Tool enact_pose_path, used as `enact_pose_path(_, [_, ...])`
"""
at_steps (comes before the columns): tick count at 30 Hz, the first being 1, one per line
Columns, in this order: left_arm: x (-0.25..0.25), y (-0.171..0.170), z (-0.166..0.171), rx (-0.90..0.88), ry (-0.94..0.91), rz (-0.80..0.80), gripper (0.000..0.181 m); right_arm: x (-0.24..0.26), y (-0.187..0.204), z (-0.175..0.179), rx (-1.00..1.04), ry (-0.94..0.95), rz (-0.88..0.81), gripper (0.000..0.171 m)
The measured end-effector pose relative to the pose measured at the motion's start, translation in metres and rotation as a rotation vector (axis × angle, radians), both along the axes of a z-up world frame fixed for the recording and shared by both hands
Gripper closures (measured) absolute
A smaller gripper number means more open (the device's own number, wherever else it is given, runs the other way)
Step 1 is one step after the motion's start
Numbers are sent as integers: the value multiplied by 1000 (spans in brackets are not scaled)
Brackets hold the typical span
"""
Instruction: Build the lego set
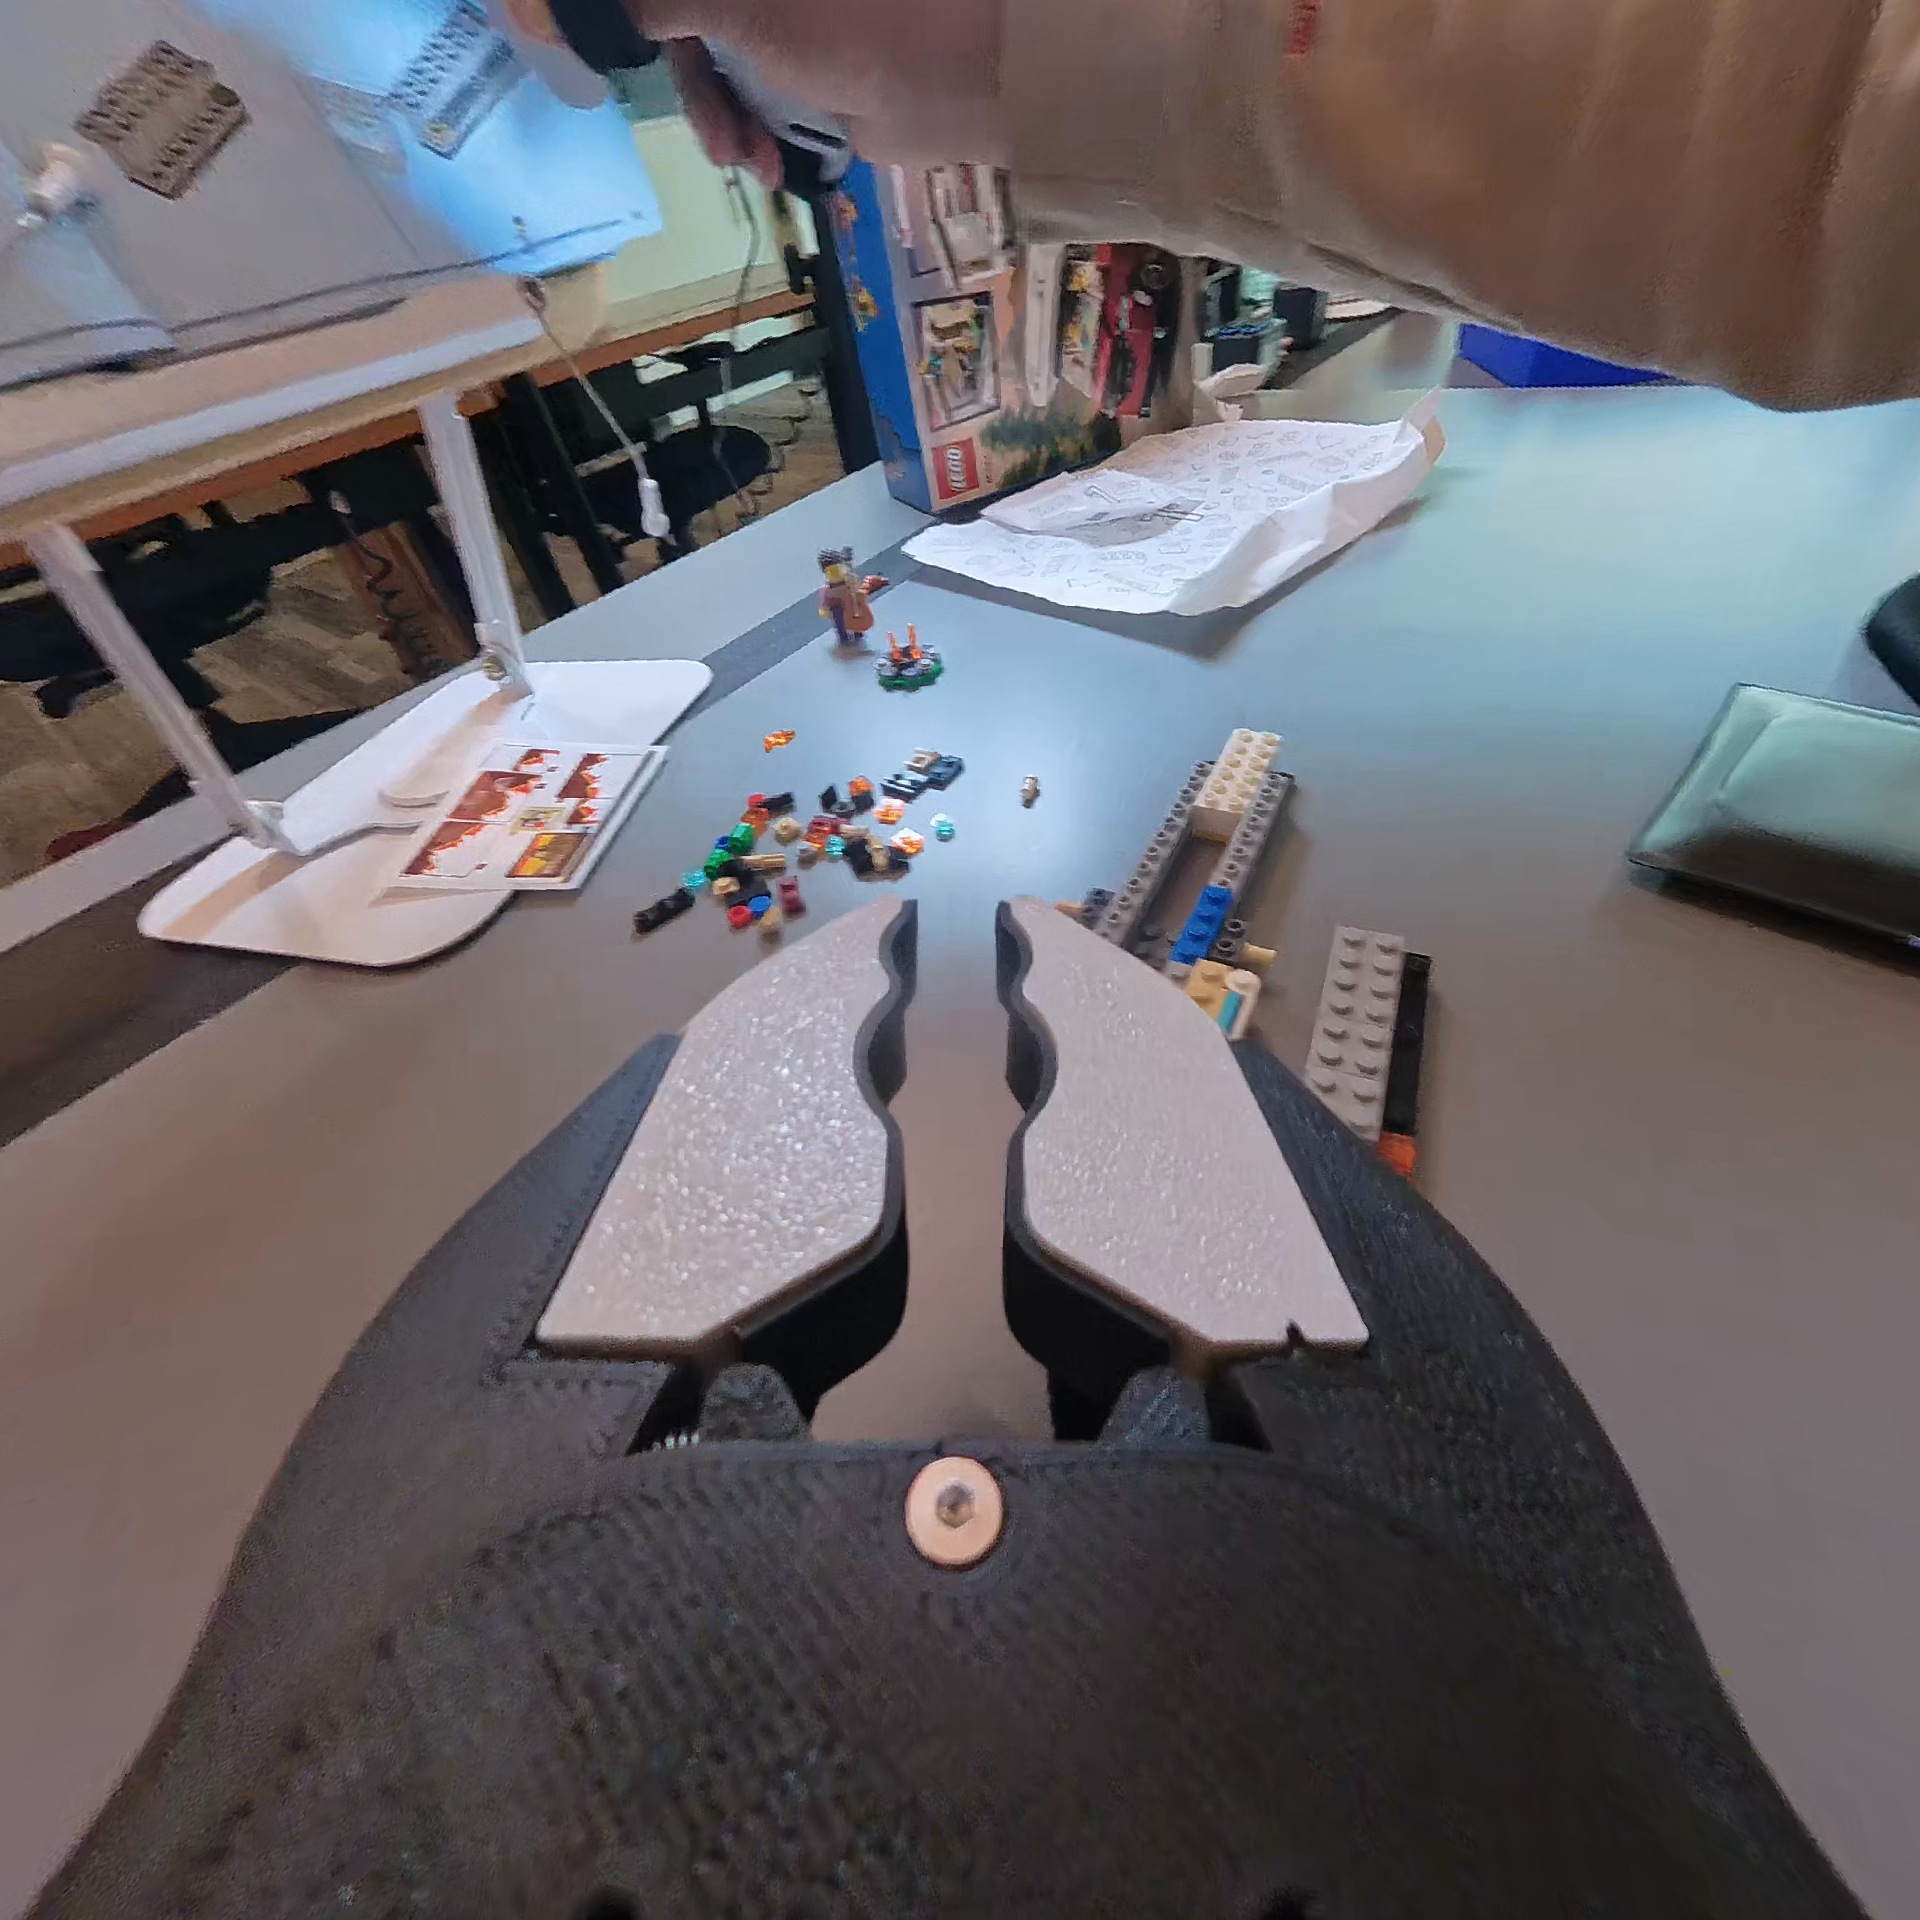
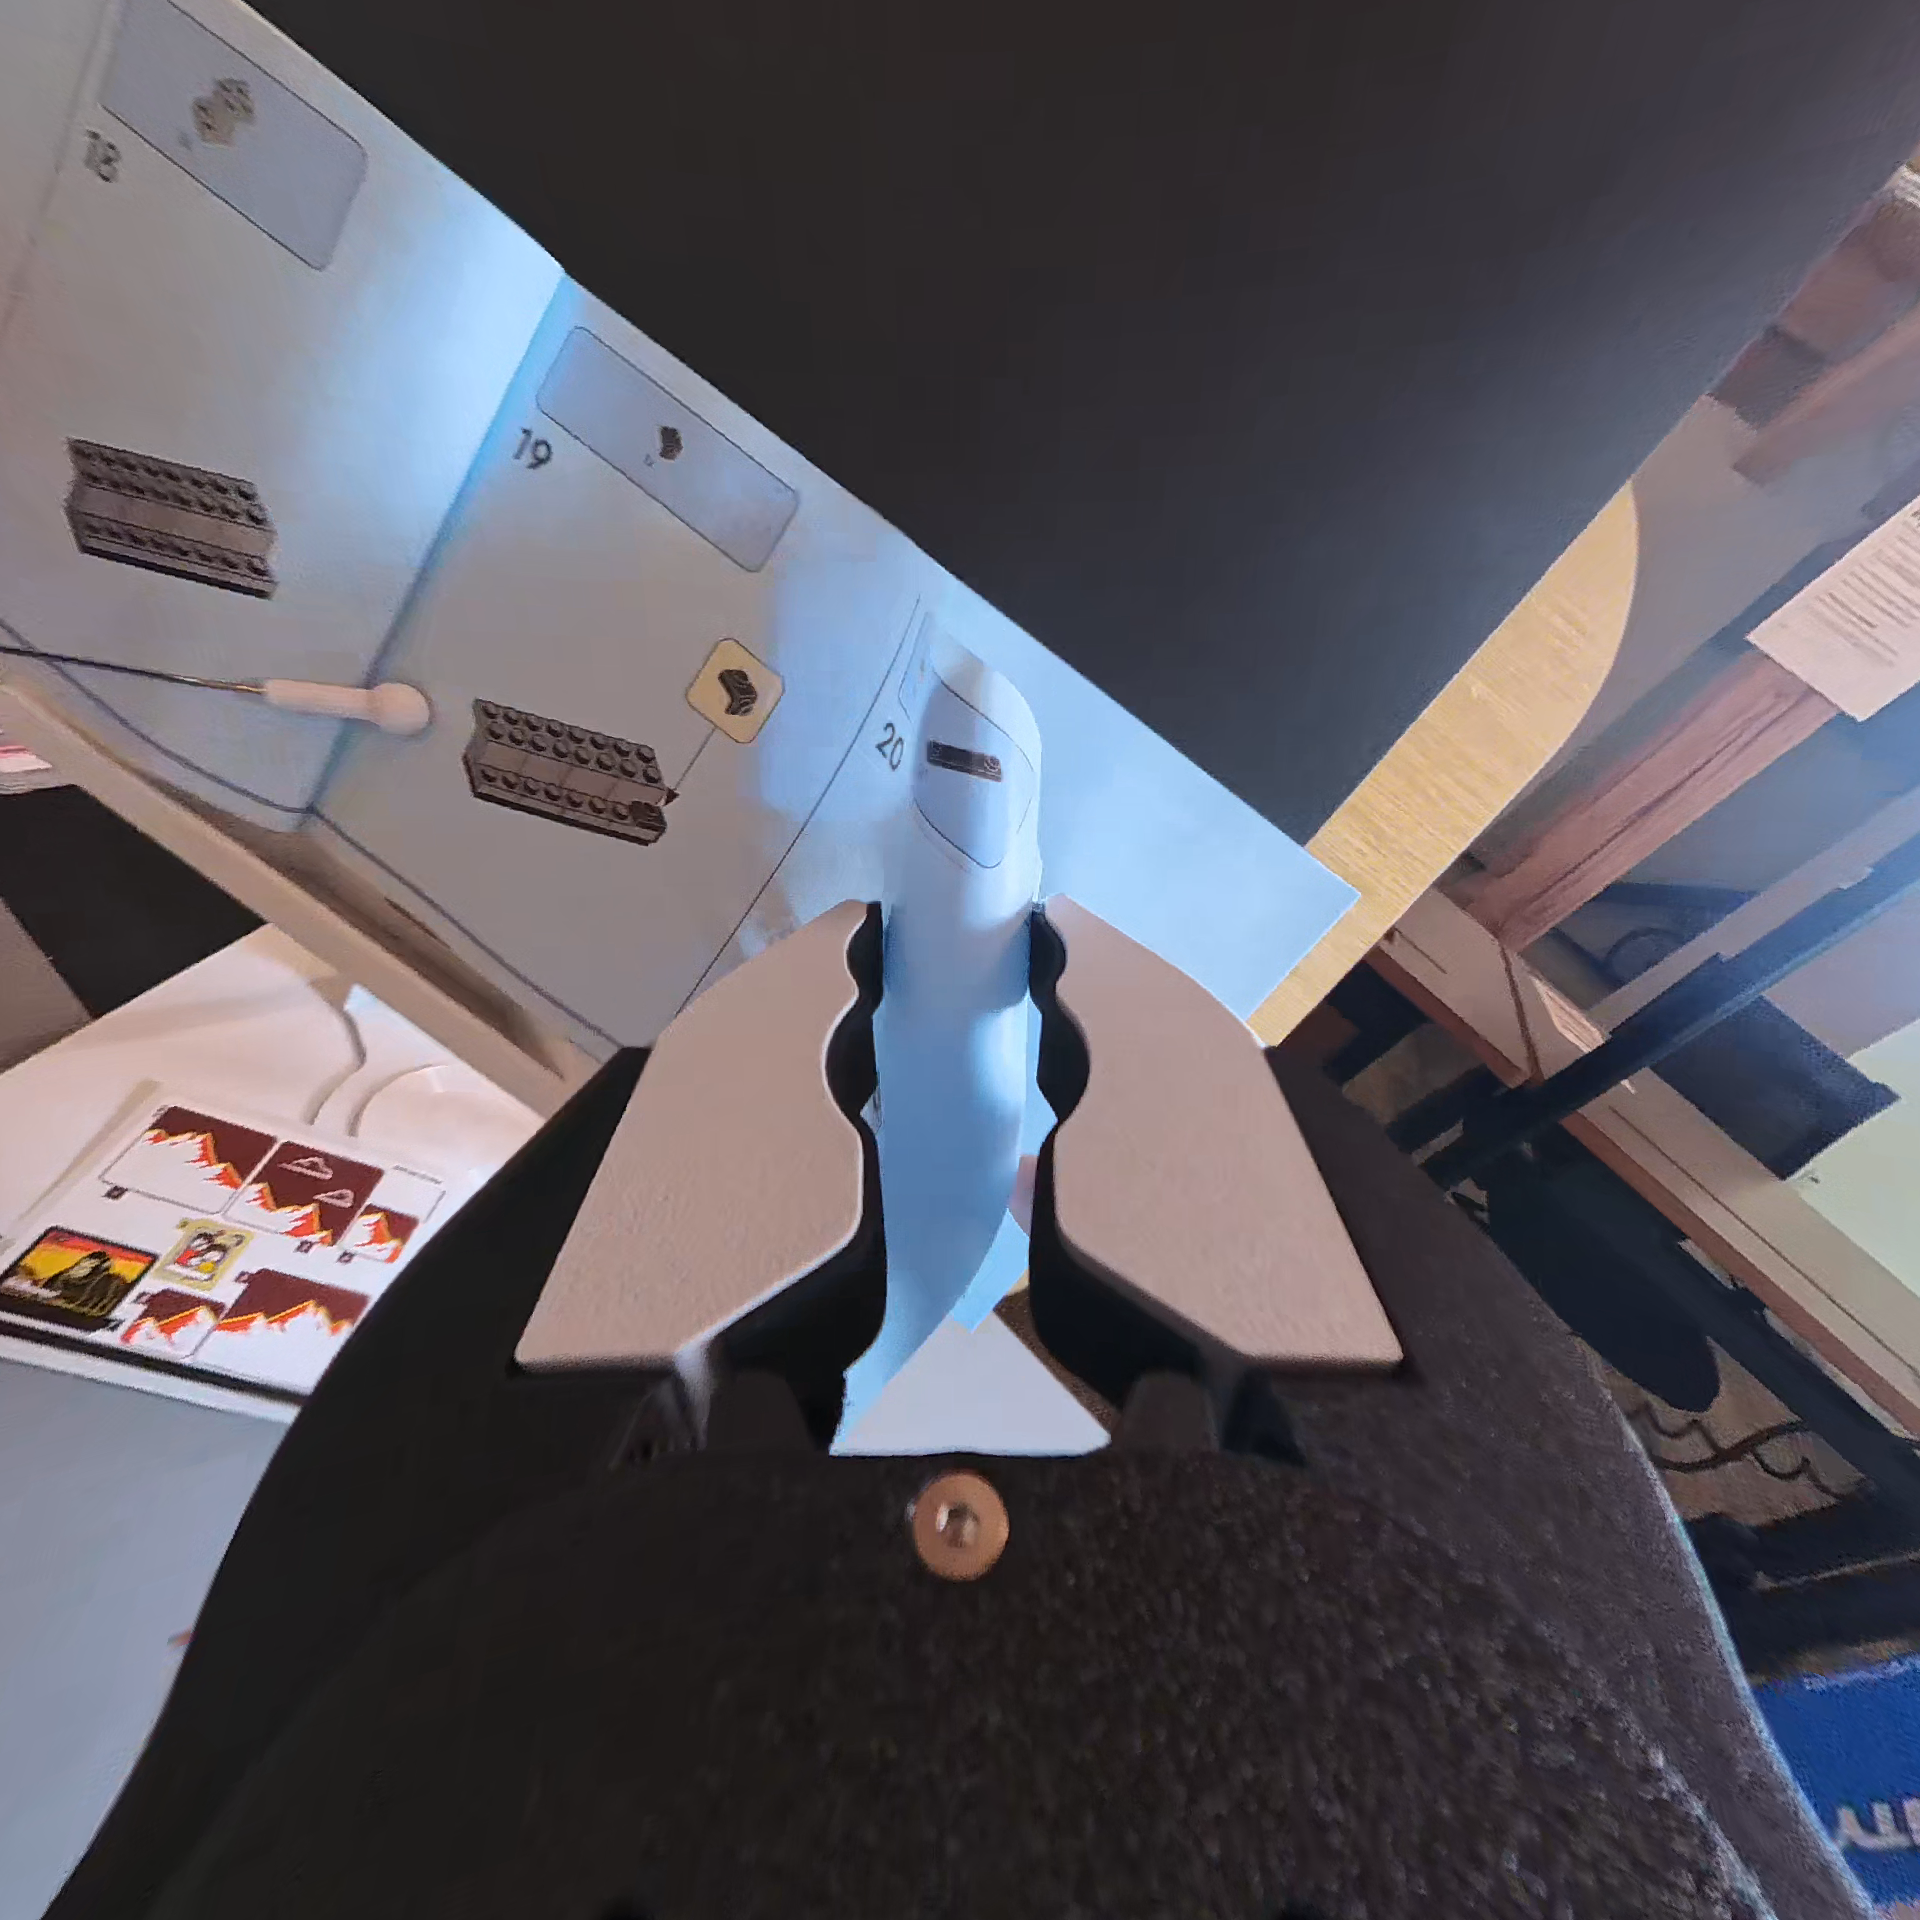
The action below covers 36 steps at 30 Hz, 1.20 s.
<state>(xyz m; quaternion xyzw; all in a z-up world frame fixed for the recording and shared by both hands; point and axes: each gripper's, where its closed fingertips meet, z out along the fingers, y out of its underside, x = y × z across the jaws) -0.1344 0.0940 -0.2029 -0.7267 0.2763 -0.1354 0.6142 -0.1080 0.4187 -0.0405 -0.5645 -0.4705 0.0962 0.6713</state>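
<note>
Here right gripper (image 2: 956, 920) pinches booklet page (image 2: 961, 1039) — hard pull tears it, topples stand (image 1: 436, 894); left gripper (image 1: 956, 914) slightly spread, empty.

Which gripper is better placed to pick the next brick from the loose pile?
Left. The left gripper is empty and hangs just short of the loose bricks; the right gripper is pinching an instruction page.
</note>
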Motion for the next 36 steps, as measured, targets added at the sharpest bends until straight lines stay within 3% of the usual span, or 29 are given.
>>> enact_pose_path(4, [-23, 44, 34, 64, 104, 146, 162, 5, -14, -6, -69, -28, 47, 151])
enact_pose_path(7, [-40, 99, 89, 140, 119, 241, 164, 7, -23, -10, -142, -57, 83, 157])
enact_pose_path(10, [-61, 164, 115, 82, 155, 320, 156, 6, -36, -9, -192, -76, 132, 159])
enact_pose_path(13, [-84, 215, 105, -18, 310, 392, 153, 3, -52, -10, -253, -126, 209, 160])
enact_pose_path(15, [-88, 232, 88, -88, 391, 387, 164, 2, -62, -10, -273, -159, 255, 161])
enact_pose_path(17, [-91, 241, 88, -29, 473, 412, 181, -2, -73, -10, -298, -181, 312, 163])
enact_pose_path(22, [-87, 235, 106, 163, 580, 469, 180, -12, -97, -12, -318, -203, 398, 164])
enact_pose_path(26, [-100, 239, 113, 167, 565, 530, 165, -18, -106, -12, -318, -191, 424, 164])
enact_pose_path(34, [-100, 241, 109, 82, 542, 483, 166, -27, -118, -6, -373, -149, 463, 164])
enact_pose_path(36, [-106, 240, 100, 24, 561, 488, 153, -30, -121, -4, -368, -152, 464, 164])
